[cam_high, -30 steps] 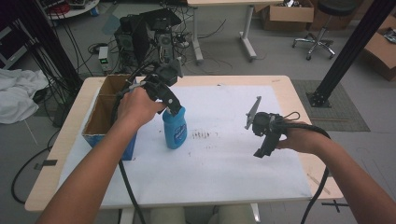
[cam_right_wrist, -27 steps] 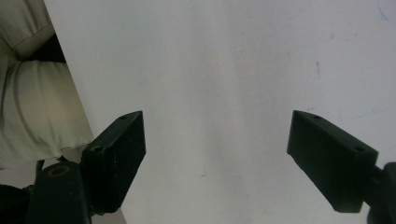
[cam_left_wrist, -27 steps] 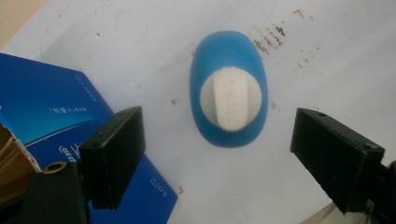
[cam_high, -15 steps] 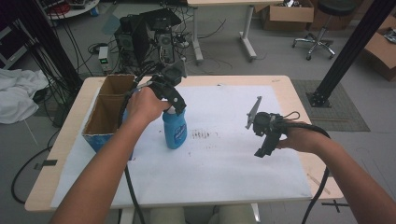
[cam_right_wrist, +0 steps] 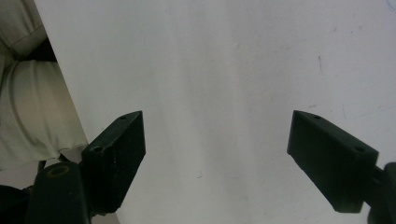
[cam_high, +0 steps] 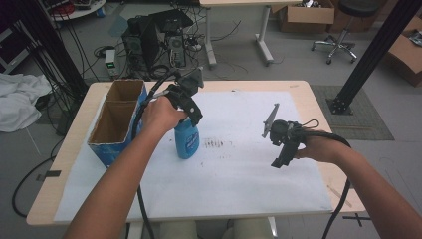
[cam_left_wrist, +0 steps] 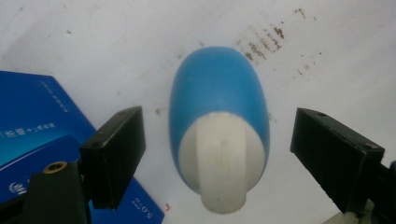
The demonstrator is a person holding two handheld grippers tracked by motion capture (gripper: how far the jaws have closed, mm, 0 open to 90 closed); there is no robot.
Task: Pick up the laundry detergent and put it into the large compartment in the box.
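- We find the blue bottle standing upright on the white sheet that covers the counter, just beside the blue cardboard box and apart from it.
- We hold the left tool directly above the bottle, pointing down. Its jaws are spread wide, one on each side of the white cap, and neither touches the bottle.
- We judge that this straddling position centres the cap between the jaws, so that closing them would pinch the neck evenly without tipping the bottle.
- In the left gripper view the box corner lies close to one jaw. We judge that any descent must stay vertical to avoid knocking the box.
- We hold the right tool low over bare sheet, well apart from the bottle. Its jaws are also spread and pinch nothing.
- We judge that the right tool is parked at the right-hand side to leave the working area free for the left hand.
- The box has two open compartments; from the high view we see nothing in them.
- Brown smudges mark the sheet just beside the bottle; they do not affect the grip.
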